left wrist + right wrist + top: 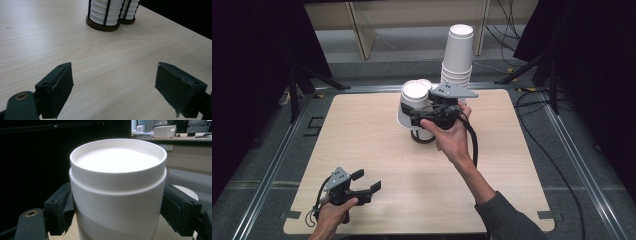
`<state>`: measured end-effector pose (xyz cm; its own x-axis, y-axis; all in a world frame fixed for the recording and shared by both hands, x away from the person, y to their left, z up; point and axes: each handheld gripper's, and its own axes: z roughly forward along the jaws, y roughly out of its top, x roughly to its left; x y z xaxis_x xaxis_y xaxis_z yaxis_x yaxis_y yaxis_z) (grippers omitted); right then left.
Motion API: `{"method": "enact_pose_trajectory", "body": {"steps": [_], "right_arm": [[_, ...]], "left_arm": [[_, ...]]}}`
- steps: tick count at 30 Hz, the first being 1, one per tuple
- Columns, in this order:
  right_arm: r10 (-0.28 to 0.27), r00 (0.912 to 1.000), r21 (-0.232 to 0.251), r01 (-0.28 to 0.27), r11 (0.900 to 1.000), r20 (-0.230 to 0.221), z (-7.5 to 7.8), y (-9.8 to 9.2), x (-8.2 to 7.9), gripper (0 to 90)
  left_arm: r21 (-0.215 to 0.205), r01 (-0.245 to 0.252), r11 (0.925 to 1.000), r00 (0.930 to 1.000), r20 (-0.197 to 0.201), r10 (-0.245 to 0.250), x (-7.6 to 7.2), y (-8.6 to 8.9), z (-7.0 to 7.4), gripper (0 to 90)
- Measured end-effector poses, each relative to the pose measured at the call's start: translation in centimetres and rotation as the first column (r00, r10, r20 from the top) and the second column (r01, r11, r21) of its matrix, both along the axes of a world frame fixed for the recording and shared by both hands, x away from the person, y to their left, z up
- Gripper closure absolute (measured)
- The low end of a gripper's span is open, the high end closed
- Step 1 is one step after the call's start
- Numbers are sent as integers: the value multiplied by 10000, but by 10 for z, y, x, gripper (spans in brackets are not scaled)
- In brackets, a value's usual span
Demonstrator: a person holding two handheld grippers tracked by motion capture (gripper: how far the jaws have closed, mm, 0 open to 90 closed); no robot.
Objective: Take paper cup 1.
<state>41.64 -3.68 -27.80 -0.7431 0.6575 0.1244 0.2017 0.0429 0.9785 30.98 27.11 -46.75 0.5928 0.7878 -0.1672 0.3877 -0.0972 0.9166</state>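
Behind the round dark wire cup holder on the pale wooden surface: a tall stack of white paper cups, just beside. Above that holder, clamped upside down between the jaws of the right gripper: a white paper cup, smooth-walled, base rim up, tilted. Well short of the holder, near the surface's front edge: left gripper, jaws spread, holding nothing.
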Motion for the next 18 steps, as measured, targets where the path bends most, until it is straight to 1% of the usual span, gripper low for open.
{"method": "enact_pose_trajectory", "body": {"steps": [1,2,3,4,5,7,8,10,11,12,13,14,15,16,17,18], "right_arm": [[38,9999,-89,-39,10000,-140,-5,-1,-3,203],[38,9999,-89,-39,10000,-140,-5,-1,-3,203],[113,9999,-152,-113,9998,-13,-9,-2,-3,203],[177,9995,-100,-180,9998,-247,-15,-2,-6,203],[247,9995,-170,-250,9995,-205,-19,-2,-7,203],[326,9981,-104,-332,9994,-518,-29,-2,-10,203],[429,9982,-197,-438,9988,-413,-34,-2,-10,203],[456,9984,-336,-468,9983,-344,-43,-3,-11,203],[648,9963,-120,-655,9978,-570,-50,-2,-11,203],[680,9955,-180,-693,9974,-660,-54,-2,-11,203],[618,9959,-260,-636,9976,-657,-57,-2,-11,203],[687,9957,-391,-712,9967,-620,-62,-2,-10,203],[687,9957,-391,-712,9967,-620,-62,-2,-10,203],[689,9947,-348,-717,9968,-760,-64,-1,-11,203],[845,9912,-248,-874,9959,-1016,-65,0,-12,203],[876,9933,-321,-902,9954,-756,-67,0,-12,203]], "left_arm": [[-10,-6,10000,10000,0,6,0,0,0,143],[-37,-18,10000,10000,-2,18,0,0,0,143],[-59,-32,10000,10000,9,32,0,0,0,143],[-42,-34,10000,10000,8,34,0,0,0,143],[-18,-25,10000,10000,6,25,0,0,0,143],[-54,-33,10000,10000,17,34,0,0,0,143],[-61,-19,10000,10000,-3,19,0,0,0,143],[-38,35,10000,10000,57,-35,1,0,0,143],[-50,22,10000,10000,32,-22,1,0,0,143],[-70,7,10000,10000,9,-6,1,0,0,143],[-285,-67,9996,9999,-101,64,0,-1,-1,143],[-300,-74,9995,9999,-125,71,0,-1,-1,143],[-303,-79,9995,9999,-124,76,0,-1,-1,143],[-232,15,9997,10000,18,-14,1,0,-1,143],[-103,-21,9999,10000,3,21,1,0,0,143],[-104,-61,9999,10000,-48,61,1,0,0,143]]}}
